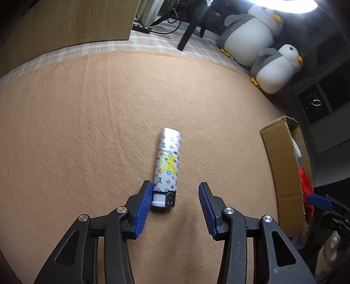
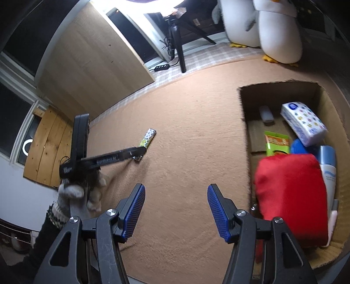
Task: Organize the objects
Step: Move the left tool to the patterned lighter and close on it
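Left tongs (image 1: 175, 196) angled down over lighter (image 1: 167, 166)

Both views dim overall; one overexposed source blown out at the top edge, a bright lamp (image 1: 286, 4) in the left wrist view, glare repeated at top centre of the right wrist view. Strong fisheye bending, black vignette in corners. Motion smear on the carpet (image 1: 87, 131) texture and the cardboard box (image 2: 328, 104) contents; soft shadow beside the lighter (image 1: 167, 166); near fingers sharp.
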A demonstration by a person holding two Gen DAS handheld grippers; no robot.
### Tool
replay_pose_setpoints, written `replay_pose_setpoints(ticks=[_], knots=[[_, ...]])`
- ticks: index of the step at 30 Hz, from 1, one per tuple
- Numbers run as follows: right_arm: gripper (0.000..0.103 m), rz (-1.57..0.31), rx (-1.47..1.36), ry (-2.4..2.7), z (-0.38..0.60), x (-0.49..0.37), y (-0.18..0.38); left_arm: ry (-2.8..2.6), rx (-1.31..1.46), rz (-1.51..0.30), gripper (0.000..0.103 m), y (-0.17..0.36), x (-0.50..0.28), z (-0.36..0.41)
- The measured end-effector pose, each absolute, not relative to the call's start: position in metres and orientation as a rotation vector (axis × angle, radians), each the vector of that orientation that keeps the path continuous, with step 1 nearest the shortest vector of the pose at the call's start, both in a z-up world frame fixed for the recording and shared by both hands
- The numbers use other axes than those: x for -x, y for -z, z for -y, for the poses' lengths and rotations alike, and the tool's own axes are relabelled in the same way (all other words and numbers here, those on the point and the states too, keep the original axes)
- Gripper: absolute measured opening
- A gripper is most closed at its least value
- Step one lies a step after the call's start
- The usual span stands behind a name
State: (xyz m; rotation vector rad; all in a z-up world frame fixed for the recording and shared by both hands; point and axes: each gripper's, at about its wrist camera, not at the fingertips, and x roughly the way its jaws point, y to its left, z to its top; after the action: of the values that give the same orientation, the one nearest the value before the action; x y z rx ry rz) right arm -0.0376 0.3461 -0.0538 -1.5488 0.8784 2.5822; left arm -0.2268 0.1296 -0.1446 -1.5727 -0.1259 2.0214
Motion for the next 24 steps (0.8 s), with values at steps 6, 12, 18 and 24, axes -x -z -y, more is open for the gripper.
replay_pose_setpoints(ticks=[6,12,18,24], knots=[[0.055,-0.847,1.571,-2.585,-0.334,0.059,0.061,-2.088,1.561,0.073,0.047,0.142,0.212,-0.142],[0.055,-0.813,1.585,-2.613,-0.319,0.065,0.061,-2.136,1.572,-0.003,0.047,0.14,0.217,-0.152],[0.055,-0.826,1.567,-2.613,-0.319,0.058,0.06,-2.186,1.604,-0.111,0.047,0.14,0.226,-0.164],[0.055,-0.856,1.539,-2.605,-0.33,0.047,0.058,-2.204,1.64,-0.187,0.03,0.141,0.233,-0.172]])
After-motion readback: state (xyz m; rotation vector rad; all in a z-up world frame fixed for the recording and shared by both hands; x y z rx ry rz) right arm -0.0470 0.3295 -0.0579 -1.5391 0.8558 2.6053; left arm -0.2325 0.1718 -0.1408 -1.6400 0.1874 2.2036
